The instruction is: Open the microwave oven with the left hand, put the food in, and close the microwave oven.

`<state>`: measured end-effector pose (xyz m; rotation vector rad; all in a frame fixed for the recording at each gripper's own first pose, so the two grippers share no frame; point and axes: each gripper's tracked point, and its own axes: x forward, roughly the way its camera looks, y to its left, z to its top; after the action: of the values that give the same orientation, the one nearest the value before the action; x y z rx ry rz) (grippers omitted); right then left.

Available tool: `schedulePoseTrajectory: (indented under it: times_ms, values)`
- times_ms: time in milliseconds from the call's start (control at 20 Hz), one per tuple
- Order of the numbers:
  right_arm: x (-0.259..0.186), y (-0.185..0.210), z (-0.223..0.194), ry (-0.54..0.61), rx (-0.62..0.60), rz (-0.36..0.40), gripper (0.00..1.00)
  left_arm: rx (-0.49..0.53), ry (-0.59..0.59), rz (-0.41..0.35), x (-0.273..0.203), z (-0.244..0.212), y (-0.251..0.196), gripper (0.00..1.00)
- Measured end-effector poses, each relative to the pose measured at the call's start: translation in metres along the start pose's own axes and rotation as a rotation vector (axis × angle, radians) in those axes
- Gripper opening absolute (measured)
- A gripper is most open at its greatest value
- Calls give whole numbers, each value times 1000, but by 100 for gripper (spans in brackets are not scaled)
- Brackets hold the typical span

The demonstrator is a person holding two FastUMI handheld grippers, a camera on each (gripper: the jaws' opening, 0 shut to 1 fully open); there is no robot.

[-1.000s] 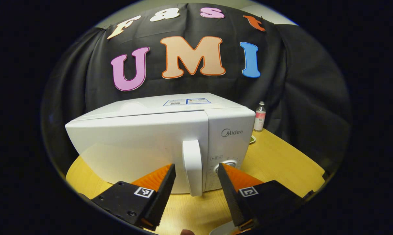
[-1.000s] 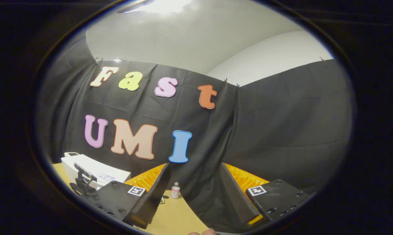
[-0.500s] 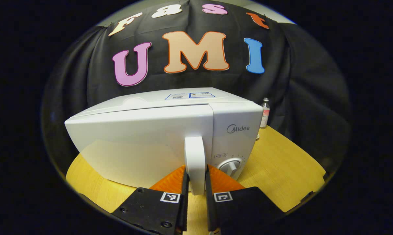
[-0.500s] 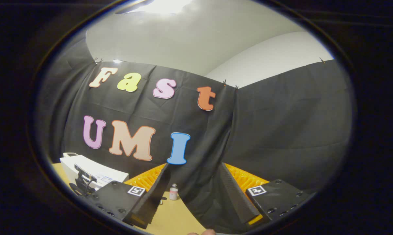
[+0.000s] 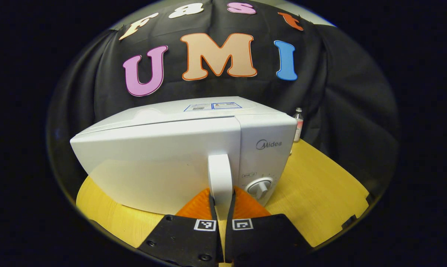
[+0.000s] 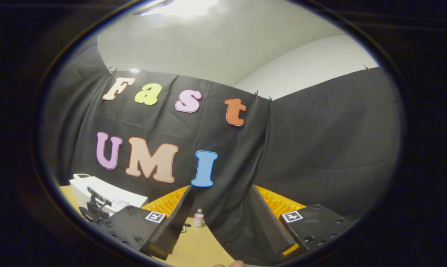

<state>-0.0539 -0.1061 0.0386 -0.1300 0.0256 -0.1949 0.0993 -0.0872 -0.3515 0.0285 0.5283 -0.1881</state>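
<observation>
Dead ahead of left gripper (image 5: 221, 202): white microwave's upright white plastic door handle (image 5: 220, 178), clamped between both fingers; right gripper (image 6: 220, 218) idle, spread wide.

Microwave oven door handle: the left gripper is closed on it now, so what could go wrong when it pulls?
1. The left gripper pinches only the lower end of the door handle; it may slip off.
2. The microwave oven sits free on the table; a hard pull could drag it forward.
3. The right gripper hangs open and holds no food yet.
</observation>
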Motion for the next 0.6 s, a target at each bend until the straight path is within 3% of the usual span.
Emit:
schedulePoseTrajectory:
  times_ms: [350,450,500,600]
  values:
    - [-2,2,5,-8,-7,16,96,-24,25,-21,-3,-1,0,1]
    - [-1,6,8,-16,-10,28,96,-57,42,-20,-25,-14,0,2]
    - [-1,9,9,-21,-8,32,97,-38,-12,-28,-40,-10,0,2]
    - [1,25,5,-14,19,68,97,-17,0,-47,-65,-28,4,1]
